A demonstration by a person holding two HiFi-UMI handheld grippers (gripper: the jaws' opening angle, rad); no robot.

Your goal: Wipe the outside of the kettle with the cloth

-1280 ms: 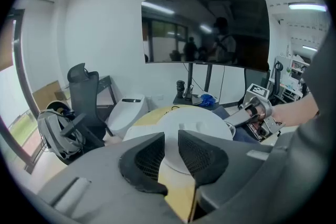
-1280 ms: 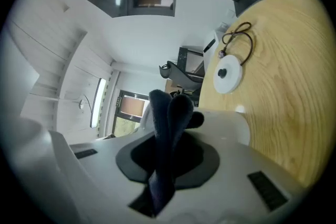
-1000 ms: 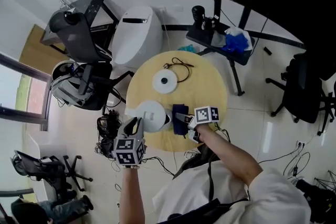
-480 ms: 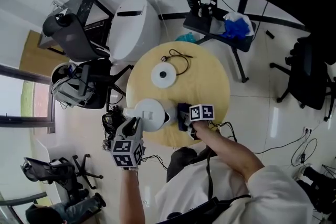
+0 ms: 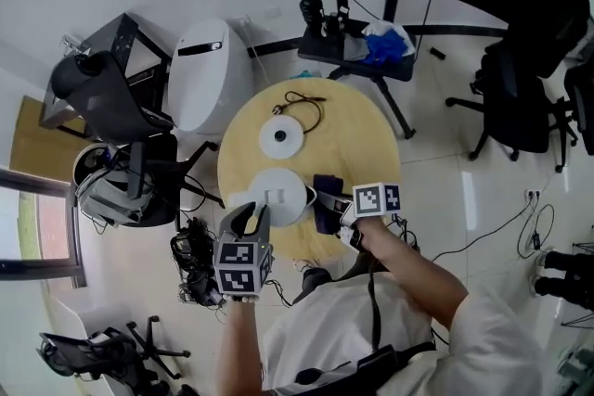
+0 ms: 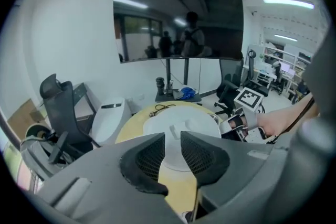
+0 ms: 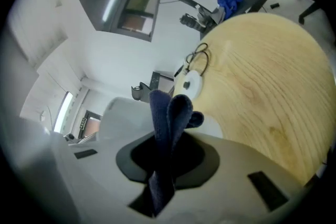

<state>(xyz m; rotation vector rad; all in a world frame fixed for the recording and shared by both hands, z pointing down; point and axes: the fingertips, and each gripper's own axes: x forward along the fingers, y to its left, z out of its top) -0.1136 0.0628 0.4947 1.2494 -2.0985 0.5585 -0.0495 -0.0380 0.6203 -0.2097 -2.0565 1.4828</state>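
Observation:
A white kettle stands on the round wooden table, near its front edge. My right gripper is shut on a dark blue cloth, just right of the kettle; whether the cloth touches it I cannot tell. In the right gripper view the folded cloth sticks up from between the pads. My left gripper hangs at the kettle's near side. Its jaws have just been opening, and the left gripper shows a narrow gap with nothing in it and the kettle just beyond.
The kettle's round base lies farther back on the table, with its black cord. Around the table stand a white bin-like unit, office chairs, a stand with blue cloths, and cables on the floor.
My left gripper has swung from the kettle's lower left to right beneath it in the picture. The right gripper still holds the cloth beside the kettle. The head camera has shifted.

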